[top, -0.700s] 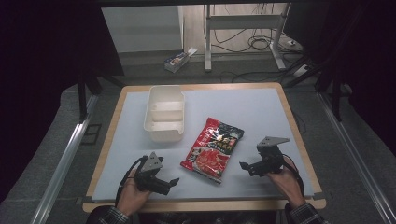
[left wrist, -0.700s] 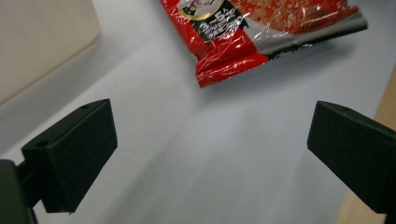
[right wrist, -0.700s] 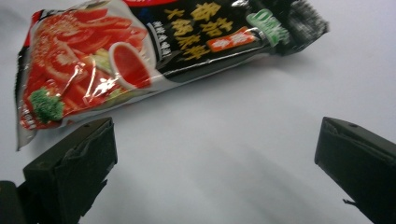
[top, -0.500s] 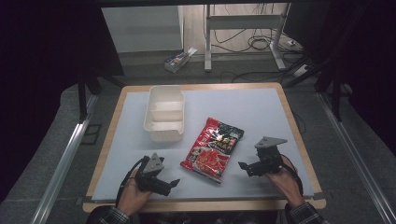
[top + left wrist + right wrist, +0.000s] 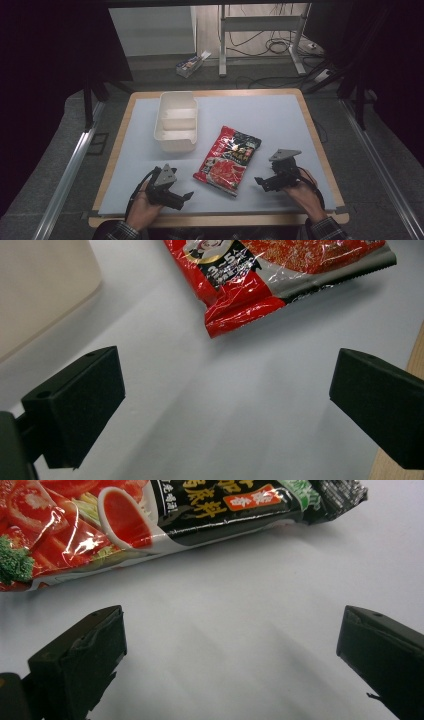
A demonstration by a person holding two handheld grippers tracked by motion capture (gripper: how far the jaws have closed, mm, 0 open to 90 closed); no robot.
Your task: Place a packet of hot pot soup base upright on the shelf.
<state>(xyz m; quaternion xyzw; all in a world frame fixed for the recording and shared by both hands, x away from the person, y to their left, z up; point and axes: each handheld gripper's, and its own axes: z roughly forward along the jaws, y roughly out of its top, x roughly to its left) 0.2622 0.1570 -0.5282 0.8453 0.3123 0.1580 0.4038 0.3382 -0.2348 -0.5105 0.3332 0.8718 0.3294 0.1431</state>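
Note:
A red and black food pouch (image 5: 229, 159) lies flat on the pale mat, between the two hands. My left gripper (image 5: 186, 197) rests near the front edge, left of the pouch, its jaws wide apart and pointing at the pouch's near corner (image 5: 240, 315). Nothing lies between its jaws. My right gripper (image 5: 260, 181) sits on the pouch's right side, open too, aimed at the pouch's long edge (image 5: 165, 525) a short way off. Bare mat shows between its jaws. A white two-part plastic container (image 5: 176, 120) stands behind the pouch to the left.
The mat lies on a wooden table whose front edge (image 5: 215, 219) runs just before the hands. The container's wall (image 5: 35, 295) rises at the left in the left gripper view. Beyond the table are a floor with cables, a metal stand and a small box (image 5: 191, 62).
The right gripper has edged slightly left, closer to the pouch. The left gripper and the pouch have stayed in place.

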